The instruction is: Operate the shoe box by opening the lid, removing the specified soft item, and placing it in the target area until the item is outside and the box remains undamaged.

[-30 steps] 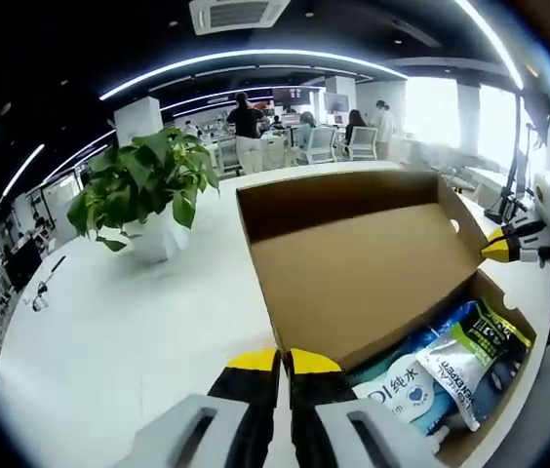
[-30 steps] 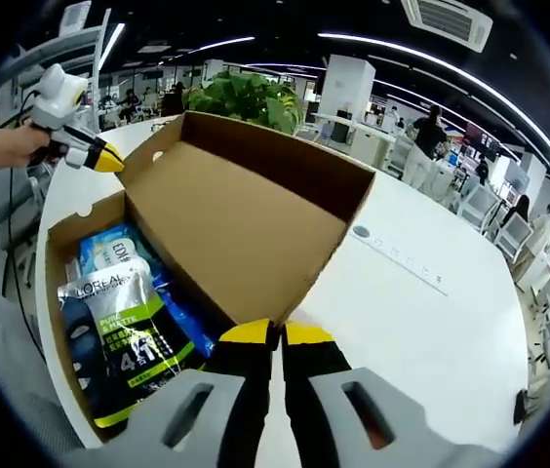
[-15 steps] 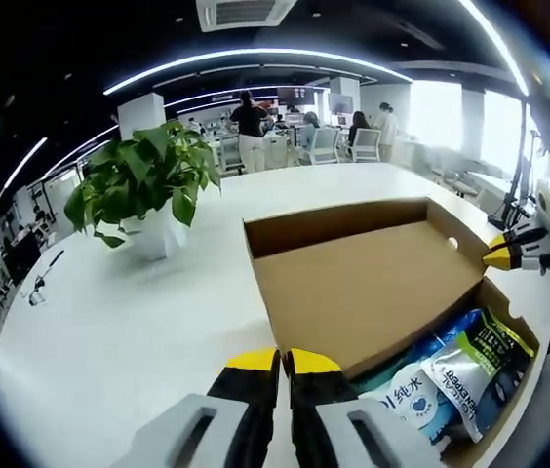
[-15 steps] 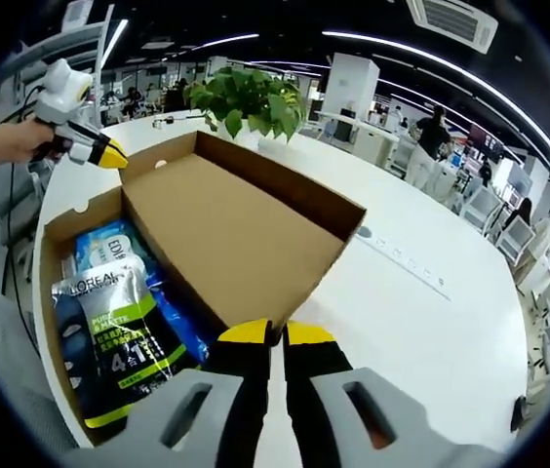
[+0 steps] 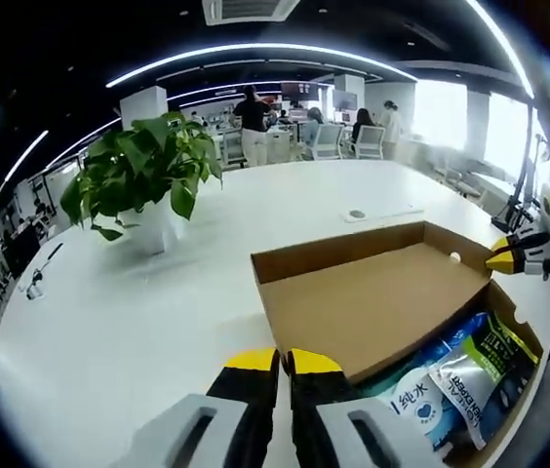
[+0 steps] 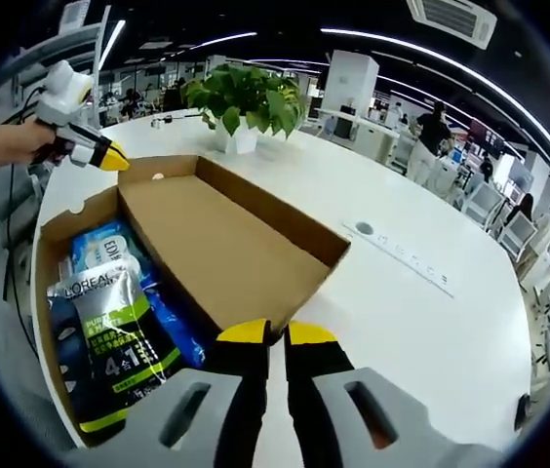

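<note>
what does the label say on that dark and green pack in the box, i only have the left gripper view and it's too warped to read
Observer: In the right gripper view the dark and green pack reads L'OREAL.
Operator: where's my left gripper on the lid
Observer: The left gripper has its yellow tip at a far corner of the lid.
Operator: and the right one
Observer: The right gripper has its jaws together at the lid's near edge.

The dark pouch (image 6: 109, 336) reads "L'OREAL" and "4 in 1" (smaller print illegible); the blue pack (image 5: 413, 400) shows "纯水".
</note>
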The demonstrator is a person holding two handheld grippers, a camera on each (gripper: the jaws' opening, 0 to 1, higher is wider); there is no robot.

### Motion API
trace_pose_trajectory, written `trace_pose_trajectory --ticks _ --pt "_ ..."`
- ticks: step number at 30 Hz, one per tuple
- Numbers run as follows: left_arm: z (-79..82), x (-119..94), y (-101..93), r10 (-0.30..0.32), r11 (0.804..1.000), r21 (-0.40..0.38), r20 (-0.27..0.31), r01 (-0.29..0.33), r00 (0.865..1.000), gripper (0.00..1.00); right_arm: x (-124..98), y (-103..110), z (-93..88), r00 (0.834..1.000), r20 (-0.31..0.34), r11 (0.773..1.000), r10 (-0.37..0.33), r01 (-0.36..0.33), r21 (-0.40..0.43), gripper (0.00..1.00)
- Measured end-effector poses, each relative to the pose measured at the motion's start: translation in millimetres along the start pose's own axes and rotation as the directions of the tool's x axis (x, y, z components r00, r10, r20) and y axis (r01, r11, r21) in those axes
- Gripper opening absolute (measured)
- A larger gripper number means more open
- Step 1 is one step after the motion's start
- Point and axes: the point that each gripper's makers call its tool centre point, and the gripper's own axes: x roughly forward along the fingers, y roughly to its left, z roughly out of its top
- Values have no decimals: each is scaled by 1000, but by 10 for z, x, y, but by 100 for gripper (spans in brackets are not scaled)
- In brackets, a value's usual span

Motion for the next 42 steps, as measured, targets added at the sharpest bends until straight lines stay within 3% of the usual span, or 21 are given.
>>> trace_pose_trajectory --ticks 23,31,36,42 --pt "-114 129 13 0 1000 -2 -46 0 999 5 76 7 -37 1000 -14 1000 14 -14 20 5" --pt "-148 88 -86 -23 1000 13 -74 24 997 13 49 3 -57 999 -25 998 25 -24 65 8" --pt "-113 4 -78 -15 999 39 -64 17 998 17 16 51 -72 998 -28 995 47 -45 86 18" --pt "-94 -131 -97 -17 999 36 -60 19 998 21 -80 82 -53 998 -14 994 56 -54 90 23"
